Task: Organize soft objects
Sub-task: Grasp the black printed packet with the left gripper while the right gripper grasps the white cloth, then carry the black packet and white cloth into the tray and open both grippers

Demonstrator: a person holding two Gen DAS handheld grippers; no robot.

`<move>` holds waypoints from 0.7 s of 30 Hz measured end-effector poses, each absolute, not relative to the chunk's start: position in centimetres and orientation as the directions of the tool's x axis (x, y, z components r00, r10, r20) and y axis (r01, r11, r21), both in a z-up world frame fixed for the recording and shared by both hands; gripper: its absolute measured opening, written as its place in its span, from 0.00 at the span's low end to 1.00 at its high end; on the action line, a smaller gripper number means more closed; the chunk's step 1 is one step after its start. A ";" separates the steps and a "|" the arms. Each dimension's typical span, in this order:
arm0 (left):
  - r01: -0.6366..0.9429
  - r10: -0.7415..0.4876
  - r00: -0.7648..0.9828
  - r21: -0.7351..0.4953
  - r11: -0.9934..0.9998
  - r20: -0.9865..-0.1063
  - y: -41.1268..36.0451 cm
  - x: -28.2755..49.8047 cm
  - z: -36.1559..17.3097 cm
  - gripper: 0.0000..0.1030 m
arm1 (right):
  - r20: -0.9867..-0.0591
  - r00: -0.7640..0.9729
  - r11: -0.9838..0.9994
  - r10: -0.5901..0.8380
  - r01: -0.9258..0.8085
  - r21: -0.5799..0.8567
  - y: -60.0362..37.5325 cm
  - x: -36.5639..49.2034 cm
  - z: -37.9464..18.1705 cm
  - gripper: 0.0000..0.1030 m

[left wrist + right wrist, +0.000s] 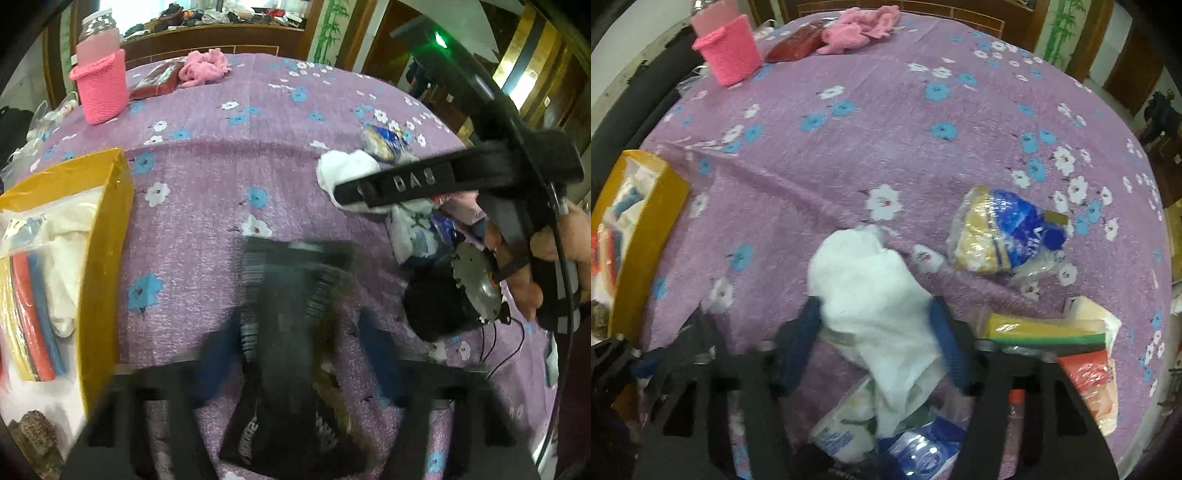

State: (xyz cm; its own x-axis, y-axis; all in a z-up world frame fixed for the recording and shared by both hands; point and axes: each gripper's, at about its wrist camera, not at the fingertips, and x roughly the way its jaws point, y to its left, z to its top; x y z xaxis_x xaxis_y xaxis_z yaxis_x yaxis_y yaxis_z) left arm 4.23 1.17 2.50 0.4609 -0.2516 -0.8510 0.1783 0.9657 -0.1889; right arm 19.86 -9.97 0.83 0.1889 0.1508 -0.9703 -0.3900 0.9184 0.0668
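Sorting is mid-pickup: right gripper (875, 328) clamps the white cloth (871, 280) lying on the purple bedspread (849, 147), while left gripper (291, 343) pinches a dark garment (288, 332); next, I judge, carry both to the yellow box (107, 258)

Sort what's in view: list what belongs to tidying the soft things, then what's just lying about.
Part of the job:
white cloth between the right tool's fingers
dark item in the left tool
yellow box

Lying about:
pink knitted holder
red packet
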 end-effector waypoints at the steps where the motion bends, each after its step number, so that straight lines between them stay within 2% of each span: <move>1: 0.172 -0.253 0.465 -0.193 0.966 -0.848 1.3 4.2 2.6 0.41 | -0.969 0.181 0.917 0.169 -0.389 0.088 -10.0 19.8 1.1 0.19; 2: 0.171 -0.264 0.464 -0.207 0.963 -0.845 1.6 4.2 2.6 0.41 | -0.967 0.190 0.921 0.172 -0.379 0.089 -10.0 19.6 1.5 0.14; 4: 0.164 -0.279 0.477 -0.227 0.960 -0.834 2.1 3.9 2.9 0.41 | -0.963 0.223 0.928 0.150 -0.367 0.060 -10.1 19.2 2.0 0.13; 10: 0.189 -0.311 0.522 -0.248 0.950 -0.794 2.7 1.8 4.7 0.41 | -0.937 0.299 0.946 0.181 -0.312 0.084 -11.1 16.9 5.3 0.13; 16: 0.176 -0.322 0.573 -0.271 0.946 -0.754 5.3 -1.6 7.2 0.41 | -0.898 0.353 0.938 0.262 -0.312 0.151 -9.8 13.4 10.1 0.13; 21: 0.113 -0.282 0.639 -0.276 0.954 -0.715 10.0 -5.7 9.8 0.41 | -0.870 0.329 0.899 0.368 -0.366 0.242 -6.0 10.0 11.6 0.13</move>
State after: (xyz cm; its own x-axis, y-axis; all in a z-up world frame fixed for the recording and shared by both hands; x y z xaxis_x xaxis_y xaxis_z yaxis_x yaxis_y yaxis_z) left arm -5.65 9.97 9.81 0.6392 -0.2825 -0.7153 0.1126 0.9545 -0.2763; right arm 10.05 -5.98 11.62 0.3294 0.3677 -0.8696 -0.3656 0.8989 0.2416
